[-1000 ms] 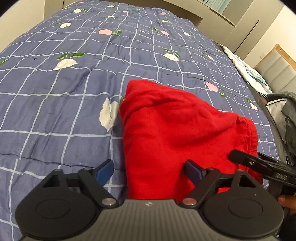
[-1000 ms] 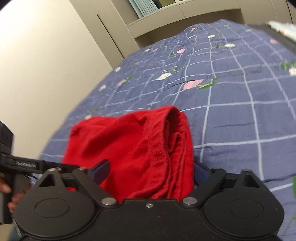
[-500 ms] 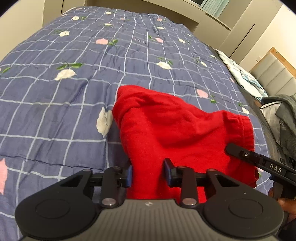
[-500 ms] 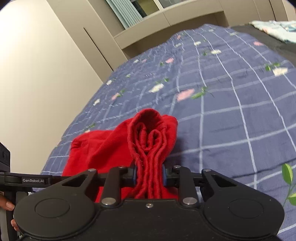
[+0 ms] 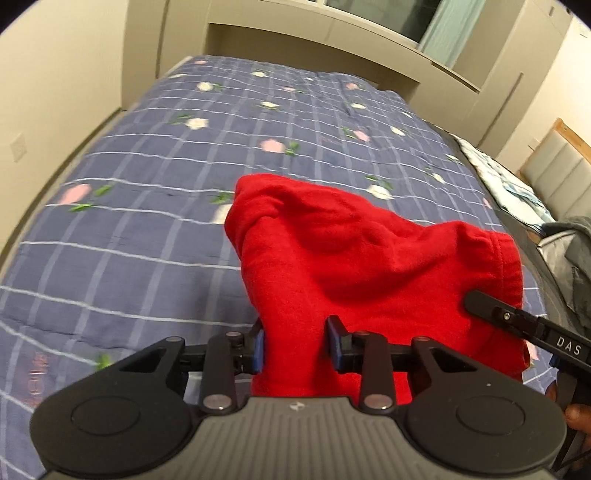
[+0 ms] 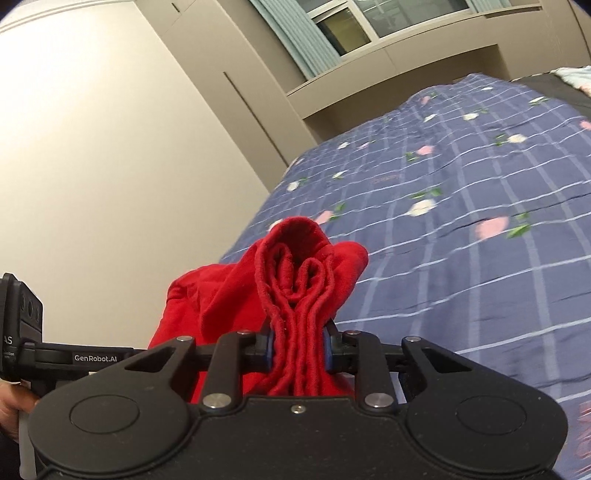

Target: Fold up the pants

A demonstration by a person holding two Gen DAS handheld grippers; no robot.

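On the bed [image 5: 129,240], above its blue checked quilt, the red pants [image 5: 354,258] hang bunched between both tools. A second ago both tools stood spread with the garment lying flat; now the left tool [image 5: 295,345] pinches one near corner and the right tool [image 6: 298,345] pinches the stacked hem layers, and the cloth is raised. Judgement: the grasp is done and a fold-over lift is under way. The garment's long axis runs roughly between the tools, its far edge pointing toward the headboard.

Blue checked bedspread [image 5: 147,229] with pink and white flowers covers the bed, beige cupboards [image 6: 229,96] behind, teal curtain [image 6: 295,33] by the window [image 6: 388,18], grey clothing [image 5: 576,251] lying alongside.
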